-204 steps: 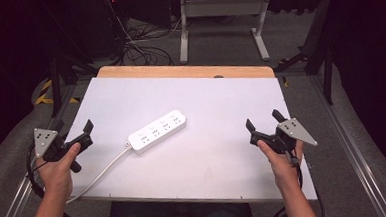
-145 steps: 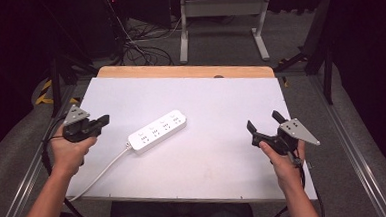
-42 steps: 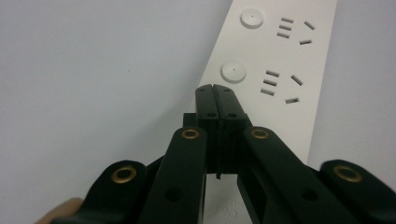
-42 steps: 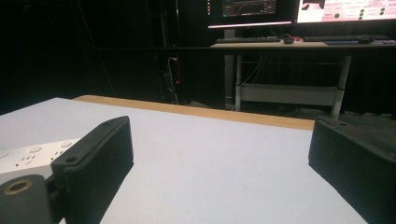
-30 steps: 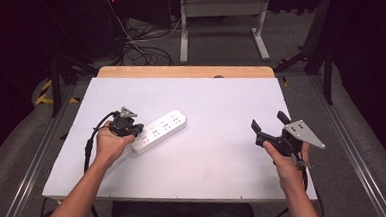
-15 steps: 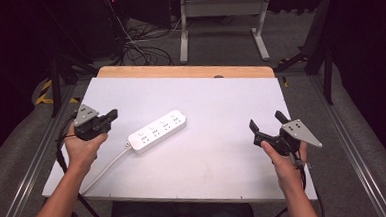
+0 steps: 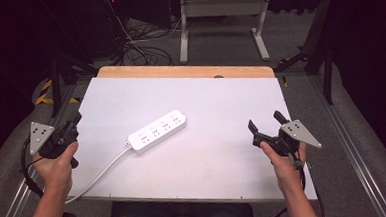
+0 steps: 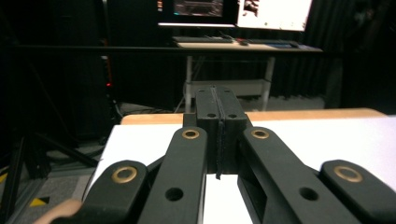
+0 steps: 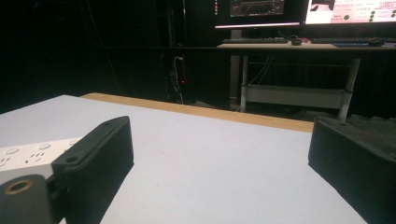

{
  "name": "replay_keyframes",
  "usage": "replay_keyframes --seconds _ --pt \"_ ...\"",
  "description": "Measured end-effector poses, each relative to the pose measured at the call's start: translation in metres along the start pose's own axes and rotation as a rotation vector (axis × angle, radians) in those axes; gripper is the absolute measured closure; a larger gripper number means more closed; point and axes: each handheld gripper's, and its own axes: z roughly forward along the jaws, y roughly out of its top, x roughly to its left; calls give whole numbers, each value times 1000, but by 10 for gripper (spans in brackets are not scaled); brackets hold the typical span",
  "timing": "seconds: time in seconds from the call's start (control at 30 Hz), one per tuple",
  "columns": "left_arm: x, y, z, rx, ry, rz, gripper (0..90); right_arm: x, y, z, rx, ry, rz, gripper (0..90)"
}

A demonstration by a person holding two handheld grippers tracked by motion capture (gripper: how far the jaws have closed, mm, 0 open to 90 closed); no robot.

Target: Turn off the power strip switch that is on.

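a long white plastic power strip (image 7: 157, 131) lies at a slant near the middle of the white-topped surface (image 7: 221, 107), its white cord (image 7: 98, 175) trailing off toward the near left edge. the left gripper (image 7: 71, 126), black with a grey three-cornered plate, is held in the left hand (image 7: 57, 163) over the left edge of the surface, well apart from the strip; in the left gripper view its jaws are pressed flat together with nothing between them. over on the right, the right gripper (image 7: 265, 124) sits in the right hand (image 7: 283, 160) above the near right part of the surface, jaws spread wide and empty. in the right gripper view one end of the strip (image 9: 32, 151) peeks out behind the left-side jaw.
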Motion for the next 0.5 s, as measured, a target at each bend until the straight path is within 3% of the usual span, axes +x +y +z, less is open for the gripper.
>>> replay_keyframes --seconds 0.33,0.4,0.5 --pt "1 -4 3 11 9 19 870 0 -2 1 8 0 -5 72" --pt "1 -3 3 11 9 22 745 -1 -2 1 6 -2 -6 73" --pt "-1 -2 4 17 -8 24 364 -1 -2 1 6 -3 -7 73"
